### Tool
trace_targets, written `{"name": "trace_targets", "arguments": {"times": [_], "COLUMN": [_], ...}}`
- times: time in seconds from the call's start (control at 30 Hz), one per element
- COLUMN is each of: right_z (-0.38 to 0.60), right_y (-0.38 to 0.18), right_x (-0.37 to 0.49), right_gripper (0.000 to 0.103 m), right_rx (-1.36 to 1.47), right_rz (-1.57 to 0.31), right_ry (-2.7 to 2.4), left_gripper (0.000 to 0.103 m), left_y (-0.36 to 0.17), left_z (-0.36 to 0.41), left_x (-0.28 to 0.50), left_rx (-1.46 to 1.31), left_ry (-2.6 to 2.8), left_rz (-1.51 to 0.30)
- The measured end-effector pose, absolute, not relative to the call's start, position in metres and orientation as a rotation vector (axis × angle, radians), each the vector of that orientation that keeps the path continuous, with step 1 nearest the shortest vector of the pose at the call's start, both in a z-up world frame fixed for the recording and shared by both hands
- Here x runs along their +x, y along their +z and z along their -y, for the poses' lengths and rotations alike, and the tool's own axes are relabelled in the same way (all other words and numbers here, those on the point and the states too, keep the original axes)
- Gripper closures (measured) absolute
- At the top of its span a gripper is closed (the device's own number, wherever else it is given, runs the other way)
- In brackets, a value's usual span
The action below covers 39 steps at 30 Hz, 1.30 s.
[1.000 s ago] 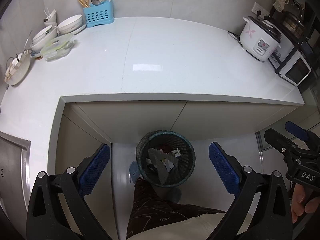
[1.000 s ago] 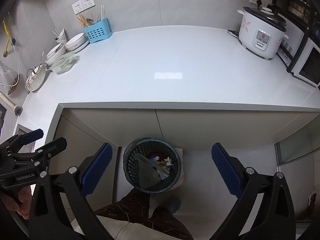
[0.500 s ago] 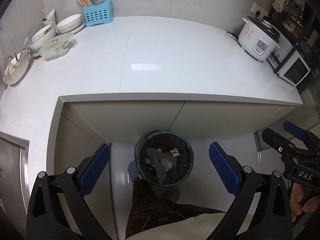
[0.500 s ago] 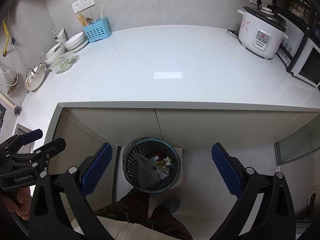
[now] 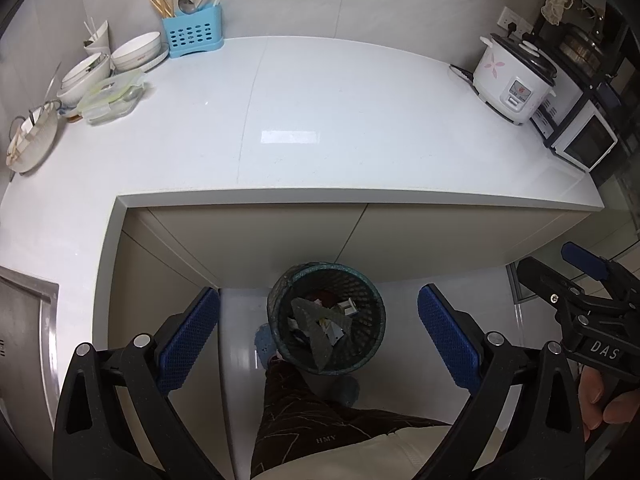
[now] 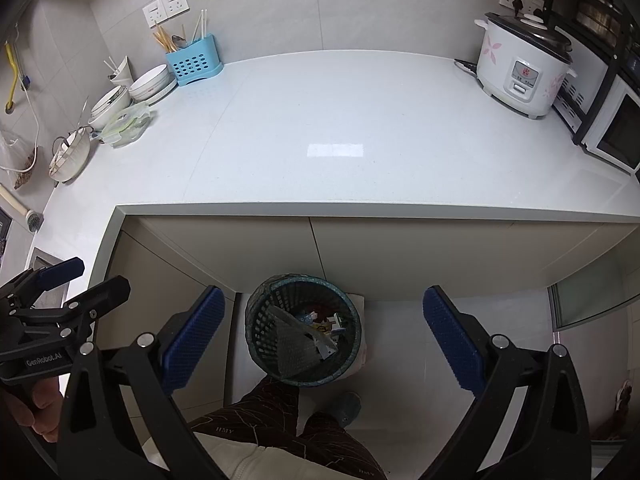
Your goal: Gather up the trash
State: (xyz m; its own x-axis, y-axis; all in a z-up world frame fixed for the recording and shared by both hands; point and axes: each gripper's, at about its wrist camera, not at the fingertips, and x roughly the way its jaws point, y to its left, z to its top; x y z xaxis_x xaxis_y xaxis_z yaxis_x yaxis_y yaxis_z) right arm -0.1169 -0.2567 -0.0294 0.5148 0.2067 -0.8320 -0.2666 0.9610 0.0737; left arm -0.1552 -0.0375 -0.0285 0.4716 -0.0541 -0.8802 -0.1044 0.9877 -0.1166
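Trash is lying inside a dark mesh bin that is standing on the floor just in front of the cabinets, below the counter edge. Both grippers are hovering above it, empty. The left gripper is holding its blue pads spread wide, and the right gripper is spreading its pads the same way. A person's legs are standing just beside the bin. On the counter, a rice cooker is sitting at the right, and bowls and a blue utensil holder are crowding the far left corner.
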Motion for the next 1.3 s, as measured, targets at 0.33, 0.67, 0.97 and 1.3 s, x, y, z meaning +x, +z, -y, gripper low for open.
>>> {"name": "trace_targets", "arguments": {"times": [0.33, 0.67, 0.97, 1.3], "right_z": [0.256, 0.253, 0.2516, 0.2517], "right_y": [-0.0294, -0.0331, -0.0341, -0.0332], "right_x": [-0.1169, -0.1182, -0.1183, -0.115], "right_gripper": [0.008, 0.008, 0.008, 0.008], "right_rx": [-0.065, -0.068, -0.074, -0.086], "right_rz": [-0.992, -0.994, -0.993, -0.991], "right_ry": [0.288, 0.293, 0.296, 0.306], "left_gripper": [0.006, 0.006, 0.006, 0.006], "left_y": [-0.0275, -0.0282, -0.0277, -0.0297], "left_z": [0.0389, 0.0386, 0.0415, 0.0423], "left_x": [-0.1557, -0.1552, -0.1547, -0.1496], "left_rx": [-0.154, -0.143, -0.132, -0.142], "left_ry": [0.035, 0.053, 0.047, 0.043], "left_rz": [-1.07, -1.072, -1.07, -1.084]}}
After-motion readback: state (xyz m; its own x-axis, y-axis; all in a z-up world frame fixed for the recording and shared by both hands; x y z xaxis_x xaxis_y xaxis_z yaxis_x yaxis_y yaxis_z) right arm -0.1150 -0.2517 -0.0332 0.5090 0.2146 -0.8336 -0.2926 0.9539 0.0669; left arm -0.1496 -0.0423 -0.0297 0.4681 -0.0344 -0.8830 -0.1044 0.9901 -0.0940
